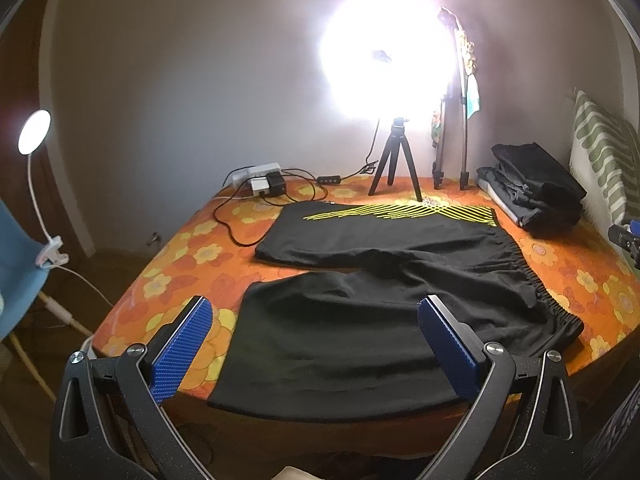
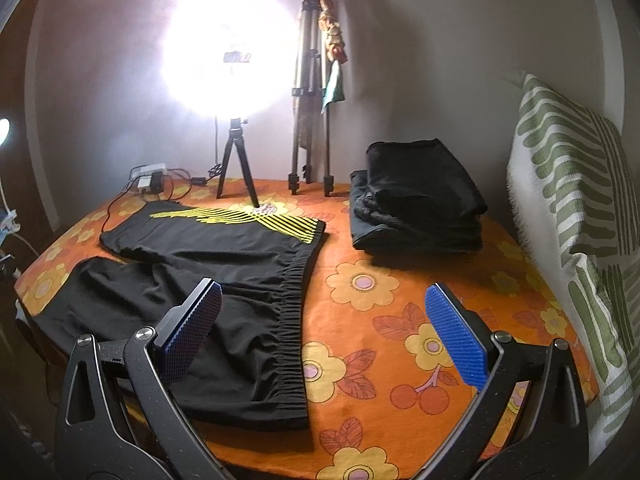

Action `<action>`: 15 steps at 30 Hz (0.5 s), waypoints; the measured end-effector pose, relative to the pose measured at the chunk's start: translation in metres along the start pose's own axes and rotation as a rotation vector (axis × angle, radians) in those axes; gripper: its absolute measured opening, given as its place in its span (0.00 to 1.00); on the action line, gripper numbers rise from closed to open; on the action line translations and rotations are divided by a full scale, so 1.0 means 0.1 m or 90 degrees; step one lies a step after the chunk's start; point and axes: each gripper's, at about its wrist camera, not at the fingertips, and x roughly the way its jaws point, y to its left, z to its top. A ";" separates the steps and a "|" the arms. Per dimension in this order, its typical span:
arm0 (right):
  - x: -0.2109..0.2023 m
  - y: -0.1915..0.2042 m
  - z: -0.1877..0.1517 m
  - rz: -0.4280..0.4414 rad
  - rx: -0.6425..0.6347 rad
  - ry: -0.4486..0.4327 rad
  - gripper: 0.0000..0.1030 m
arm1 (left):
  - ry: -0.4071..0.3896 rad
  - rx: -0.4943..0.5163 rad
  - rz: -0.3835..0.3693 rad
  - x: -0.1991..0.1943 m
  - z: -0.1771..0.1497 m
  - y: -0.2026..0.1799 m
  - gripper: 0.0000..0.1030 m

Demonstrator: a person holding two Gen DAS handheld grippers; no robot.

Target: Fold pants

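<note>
Both claws, left (image 1: 316, 340) and right (image 2: 324, 332), hang spread and empty. Pants (image 1: 380, 300) lie flat just ahead. I'd pinch the near hem and waistband (image 2: 294, 320) corners evenly, then fold away.

- A room in a home, seemingly a bedroom set up for filming.
- A bed (image 2: 360, 292) under an orange flowered sheet fills the space, a green-and-white striped cushion (image 2: 568, 200) leaning at its side.
- A pile of folded dark clothes (image 2: 416, 196) lies on it.
- A bright ring light on a small tripod (image 1: 394, 160), a power strip (image 1: 256, 172) with cables, and a clip lamp (image 1: 34, 132) on a blue chair (image 1: 16, 264) mark the recording setup.
</note>
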 end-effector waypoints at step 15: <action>0.05 0.39 -0.15 0.115 -0.104 0.014 0.96 | 0.101 -0.064 -0.053 0.21 -0.28 0.46 0.73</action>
